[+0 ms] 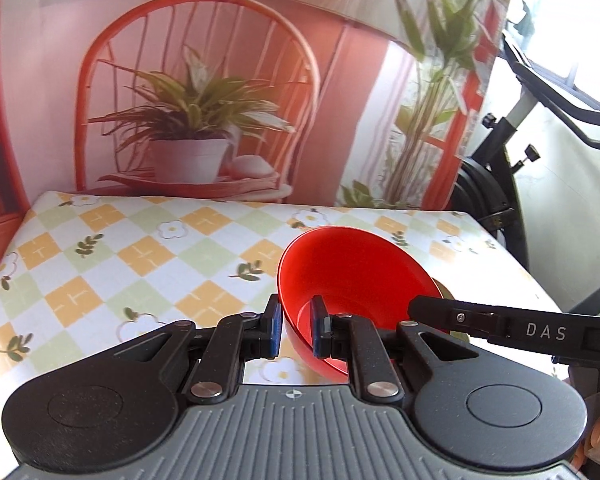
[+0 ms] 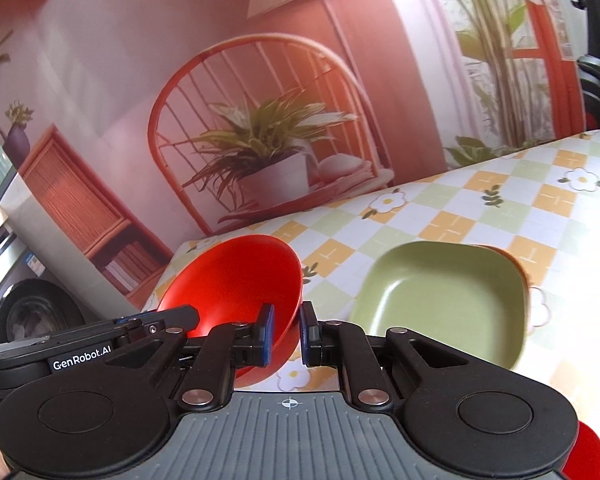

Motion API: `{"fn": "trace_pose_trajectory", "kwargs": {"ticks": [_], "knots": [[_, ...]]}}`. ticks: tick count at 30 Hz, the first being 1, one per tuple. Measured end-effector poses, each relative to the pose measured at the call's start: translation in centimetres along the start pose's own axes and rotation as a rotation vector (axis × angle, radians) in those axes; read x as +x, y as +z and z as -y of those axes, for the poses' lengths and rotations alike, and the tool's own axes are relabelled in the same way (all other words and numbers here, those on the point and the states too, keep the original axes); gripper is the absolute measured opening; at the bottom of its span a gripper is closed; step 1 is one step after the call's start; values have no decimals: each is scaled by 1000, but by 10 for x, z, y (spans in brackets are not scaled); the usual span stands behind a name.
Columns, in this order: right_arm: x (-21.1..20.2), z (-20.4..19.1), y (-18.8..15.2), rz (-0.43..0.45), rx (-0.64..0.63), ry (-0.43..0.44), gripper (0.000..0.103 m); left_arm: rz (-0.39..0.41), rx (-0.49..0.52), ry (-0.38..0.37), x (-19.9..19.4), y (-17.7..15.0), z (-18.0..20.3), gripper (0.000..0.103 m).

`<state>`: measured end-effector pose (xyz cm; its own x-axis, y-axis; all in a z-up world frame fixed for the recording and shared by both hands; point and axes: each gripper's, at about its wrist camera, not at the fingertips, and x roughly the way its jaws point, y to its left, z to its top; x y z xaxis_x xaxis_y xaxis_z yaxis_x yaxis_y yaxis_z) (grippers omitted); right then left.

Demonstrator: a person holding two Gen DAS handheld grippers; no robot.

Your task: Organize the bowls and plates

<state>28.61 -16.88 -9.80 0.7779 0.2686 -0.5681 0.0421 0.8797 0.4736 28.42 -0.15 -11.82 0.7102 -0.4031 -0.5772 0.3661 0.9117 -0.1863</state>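
The red bowl (image 1: pixel 356 280) is held up over the table (image 1: pixel 140 248), tilted, with its opening turned toward the cameras. Both grippers have it at the same time. The left gripper (image 1: pixel 298 330) is nearly closed on the near left part of the rim: one blue pad (image 1: pixel 276 330) is outside the wall and the other is inside the bowl. In the right wrist view the right gripper (image 2: pixel 286 334) is also almost closed, pinching the right side of the red bowl (image 2: pixel 236 284), with one pad inside and one outside. The black arm of the right gripper shows at the right edge of the left view, just beside the bowl.

To the right of the bowl, a green square plate (image 2: pixel 444 300) lies flat on the table (image 2: pixel 500 208). An orange edge shows under its far right side, so it seems to lie on another dish, but I cannot tell which kind. The table has a checked cloth with white flowers. Behind it hangs a printed backdrop (image 1: pixel 204 92) with a chair and a potted plant.
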Motion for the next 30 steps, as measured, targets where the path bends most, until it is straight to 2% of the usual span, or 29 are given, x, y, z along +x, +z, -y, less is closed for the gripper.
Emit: {"fn": "trace_pose_trajectory", "kwargs": {"ticks": [14, 30], "knots": [[-63, 48, -1, 111, 39, -43, 12, -18, 34, -97, 6, -11, 55, 16], [-100, 79, -17, 183, 72, -70, 12, -50, 54, -144, 6, -21, 85, 16]]}}
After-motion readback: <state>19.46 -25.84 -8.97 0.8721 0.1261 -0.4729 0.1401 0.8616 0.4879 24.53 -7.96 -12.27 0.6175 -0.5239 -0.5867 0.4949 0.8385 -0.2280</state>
